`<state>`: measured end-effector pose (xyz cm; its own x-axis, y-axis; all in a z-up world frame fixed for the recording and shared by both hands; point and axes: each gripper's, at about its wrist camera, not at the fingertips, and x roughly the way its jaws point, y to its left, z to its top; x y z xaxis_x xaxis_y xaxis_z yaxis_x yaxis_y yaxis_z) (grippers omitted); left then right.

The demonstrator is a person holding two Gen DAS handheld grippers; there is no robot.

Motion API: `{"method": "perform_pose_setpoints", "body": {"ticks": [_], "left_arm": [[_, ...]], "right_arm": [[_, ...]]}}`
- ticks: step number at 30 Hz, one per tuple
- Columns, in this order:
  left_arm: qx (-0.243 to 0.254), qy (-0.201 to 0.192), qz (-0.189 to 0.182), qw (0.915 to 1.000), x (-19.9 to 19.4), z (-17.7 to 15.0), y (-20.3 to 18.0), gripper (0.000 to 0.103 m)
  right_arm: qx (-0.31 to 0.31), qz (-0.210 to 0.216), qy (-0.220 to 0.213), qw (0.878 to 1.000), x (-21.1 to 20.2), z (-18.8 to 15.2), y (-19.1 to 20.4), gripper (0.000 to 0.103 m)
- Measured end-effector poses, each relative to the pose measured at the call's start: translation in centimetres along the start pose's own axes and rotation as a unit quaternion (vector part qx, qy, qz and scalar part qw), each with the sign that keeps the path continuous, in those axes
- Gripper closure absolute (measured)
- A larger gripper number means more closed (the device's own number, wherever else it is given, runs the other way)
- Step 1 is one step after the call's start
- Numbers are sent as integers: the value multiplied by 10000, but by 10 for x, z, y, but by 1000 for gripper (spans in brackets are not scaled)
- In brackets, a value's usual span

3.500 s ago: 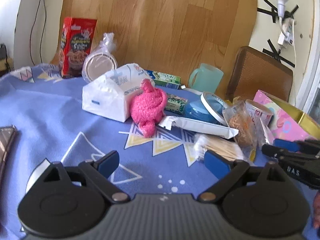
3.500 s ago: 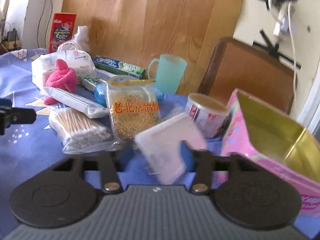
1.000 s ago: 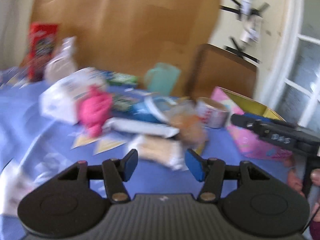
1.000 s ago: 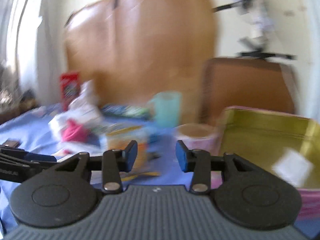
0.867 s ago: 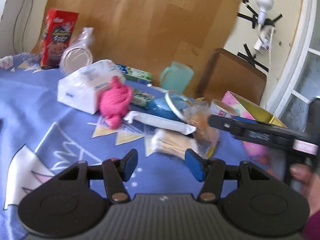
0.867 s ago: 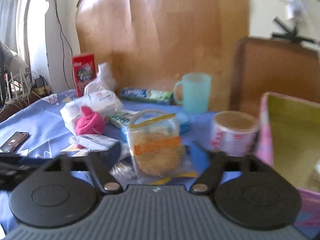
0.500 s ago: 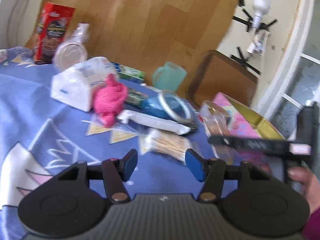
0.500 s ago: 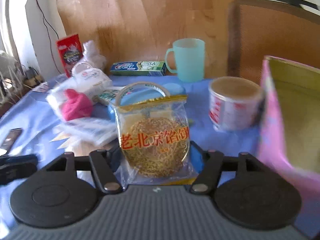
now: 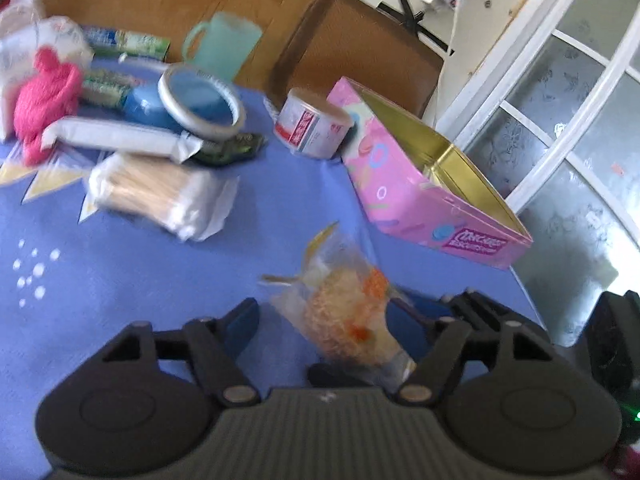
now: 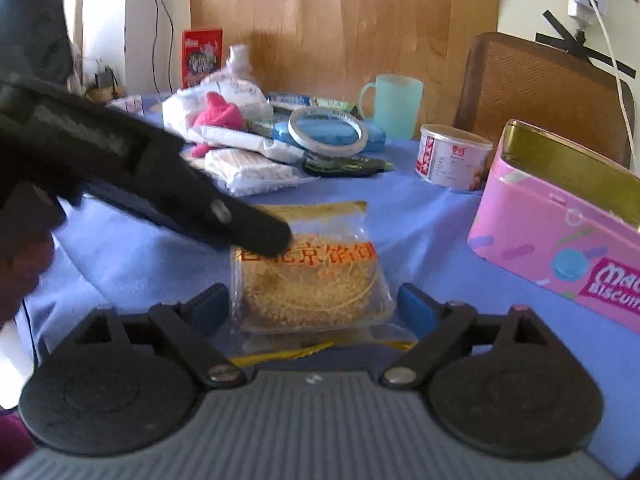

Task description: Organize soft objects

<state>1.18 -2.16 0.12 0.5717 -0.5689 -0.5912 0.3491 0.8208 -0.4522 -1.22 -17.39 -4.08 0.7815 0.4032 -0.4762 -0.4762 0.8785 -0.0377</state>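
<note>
Right wrist view: the right gripper [image 10: 310, 306] has just been opening, and the snack bag [image 10: 310, 280] lies loose between its jaws on the table [image 10: 420, 216]. The left gripper [image 9: 344, 320] is half open, holding nothing I can see. One pink sock [image 10: 218, 114], one swab pack [image 10: 250, 170] and one tissue pack [image 10: 218, 94] still wait. One tin [image 10: 568, 216] stands open.

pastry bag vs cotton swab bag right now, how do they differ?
The pastry bag lies between the right gripper's open jaws, which have just been opening; the cotton swab bag lies apart from both grippers. The pastry bag holds one round golden cake under orange lettering; the cotton swab bag holds many thin white-tipped sticks. The pastry bag sits alone on bare blue cloth; the cotton swab bag sits against the clutter pile. Both are clear plastic.
</note>
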Motion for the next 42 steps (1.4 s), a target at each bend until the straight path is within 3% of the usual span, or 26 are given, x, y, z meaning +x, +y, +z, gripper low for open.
{"method": "perform_pose_setpoints", "body": {"ticks": [1, 5, 9, 12, 15, 17, 18, 20, 22, 26, 28, 31, 34, 37, 39, 42], "left_arm": [[71, 49, -4, 10000, 3, 0, -6, 56], [381, -190, -179, 9989, -5, 26, -34, 58], [1058, -634, -191, 9922, -2, 69, -89, 58], [1343, -792, -250, 9874, 22, 96, -116, 56], [1395, -723, -200, 9874, 67, 116, -127, 53], [1517, -678, 131, 9860, 94, 120, -133, 40], [1561, -689, 357, 9847, 102, 120, -133, 41], [1542, -759, 541, 9836, 98, 117, -129, 45], [1440, -1010, 344, 9838, 71, 112, -113, 43], [1328, -1647, 617, 9754, 2, 95, -65, 43], [1174, -1865, 981, 9705, -29, 84, -33, 43], [898, -2017, 1742, 9596, -60, 65, 11, 43], [366, -1943, 2029, 9590, -75, 46, 55, 42], [87, -1881, 2231, 9564, -68, 30, 83, 42], [-32, -1793, 2276, 9571, -57, 24, 95, 43], [-121, -1725, 2111, 9620, -51, 21, 101, 46]], "right_arm": [[29, 97, -60, 9999, -1, 0, 0, 28], [49, -52, -461, 9989, -8, 12, -7, 31], [60, -533, -1258, 9906, -33, 36, -32, 30], [98, -1021, -1650, 9810, -39, 52, -60, 30], [284, -1420, -1621, 9761, -29, 61, -97, 30], [476, -1558, -1465, 9757, -16, 62, -120, 28], [564, -1668, -1388, 9745, -8, 61, -129, 26], [620, -1920, -1251, 9714, 3, 57, -141, 25], [716, -1986, -1160, 9705, 0, 56, -148, 25], [951, -1728, -1662, 9662, -32, 53, -140, 32], [1063, -1413, -1915, 9654, -46, 59, -130, 54], [1191, -725, -2022, 9694, -41, 72, -120, 73], [1139, -166, -1759, 9777, -15, 90, -96, 73], [1188, 222, -1216, 9852, 28, 107, -76, 72], [1295, 320, -913, 9869, 57, 116, -63, 65], [1414, 244, -485, 9885, 104, 133, -54, 64]]}}
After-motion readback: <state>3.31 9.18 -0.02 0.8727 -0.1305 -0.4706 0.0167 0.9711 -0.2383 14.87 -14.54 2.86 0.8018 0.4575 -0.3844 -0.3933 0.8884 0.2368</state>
